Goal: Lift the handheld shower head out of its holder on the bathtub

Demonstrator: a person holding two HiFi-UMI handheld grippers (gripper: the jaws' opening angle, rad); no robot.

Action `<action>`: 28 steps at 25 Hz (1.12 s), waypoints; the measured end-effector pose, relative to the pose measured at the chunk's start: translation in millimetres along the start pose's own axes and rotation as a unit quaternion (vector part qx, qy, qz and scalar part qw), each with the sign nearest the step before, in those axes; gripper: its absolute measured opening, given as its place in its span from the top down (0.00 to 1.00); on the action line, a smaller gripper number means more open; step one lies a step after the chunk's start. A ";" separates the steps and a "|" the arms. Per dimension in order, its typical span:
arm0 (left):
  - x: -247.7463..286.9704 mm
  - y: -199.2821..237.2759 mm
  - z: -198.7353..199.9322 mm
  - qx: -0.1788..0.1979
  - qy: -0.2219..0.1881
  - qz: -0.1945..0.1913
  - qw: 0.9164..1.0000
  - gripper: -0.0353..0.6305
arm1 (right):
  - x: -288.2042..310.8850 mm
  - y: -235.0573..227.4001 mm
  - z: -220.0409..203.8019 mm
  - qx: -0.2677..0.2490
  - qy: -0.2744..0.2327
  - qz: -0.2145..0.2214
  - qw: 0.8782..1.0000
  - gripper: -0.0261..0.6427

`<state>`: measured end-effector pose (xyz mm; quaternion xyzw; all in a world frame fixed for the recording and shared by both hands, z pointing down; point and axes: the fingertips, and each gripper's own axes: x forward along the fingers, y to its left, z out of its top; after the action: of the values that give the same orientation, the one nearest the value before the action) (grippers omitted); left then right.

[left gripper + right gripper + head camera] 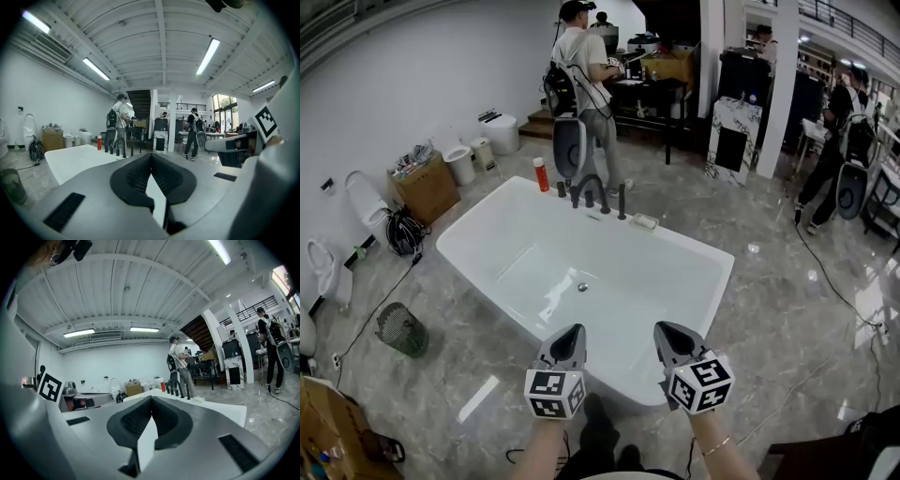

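Note:
A white bathtub [525, 211] fills the middle of the head view, its long side running away from me. On its far rim stand a dark faucet [587, 192] and the upright black handheld shower head [622, 201] in its holder. Both grippers hover over the tub's near rim, far from the shower head. My left gripper [573, 332] is shut and holds nothing. My right gripper [662, 331] is shut and empty too. The faucet set [116, 149] shows small in the left gripper view, and the faucet set [179, 389] shows beyond the tub in the right gripper view.
A red bottle [541, 174] stands on the tub's far left corner and a small soap dish [644, 222] on the far rim. A wire wastebasket [401, 329], a cardboard box [425, 186] and toilets line the left wall. People stand beyond the tub.

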<state>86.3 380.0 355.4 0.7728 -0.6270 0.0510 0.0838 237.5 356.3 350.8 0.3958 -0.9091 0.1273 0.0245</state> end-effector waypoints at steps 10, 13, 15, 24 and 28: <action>128.3 114.8 5.5 -0.015 0.019 -0.019 1.000 0.92 | 166.1 -35.0 21.5 -0.001 0.014 -0.010 1.000 0.95; 171.6 158.6 10.2 -0.014 0.023 -0.027 0.999 0.92 | 227.8 -48.3 28.0 0.006 0.016 -0.019 1.000 0.95; 199.9 188.7 13.3 -0.016 0.026 -0.033 0.999 0.92 | 268.2 -58.2 30.9 0.013 0.019 -0.027 0.999 0.95; 310.8 299.7 21.8 -0.025 0.039 -0.063 0.997 0.92 | 408.3 -89.9 48.3 0.019 0.033 -0.068 0.997 0.95; 347.6 324.1 19.1 -0.028 0.044 -0.080 0.995 0.92 | 442.3 -105.7 51.7 0.027 0.034 -0.098 0.994 0.95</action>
<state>-158.6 -22.3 421.9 0.8148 -0.5600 0.0606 0.1370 14.0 -41.4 387.5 0.4791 -0.8608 0.1621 0.0566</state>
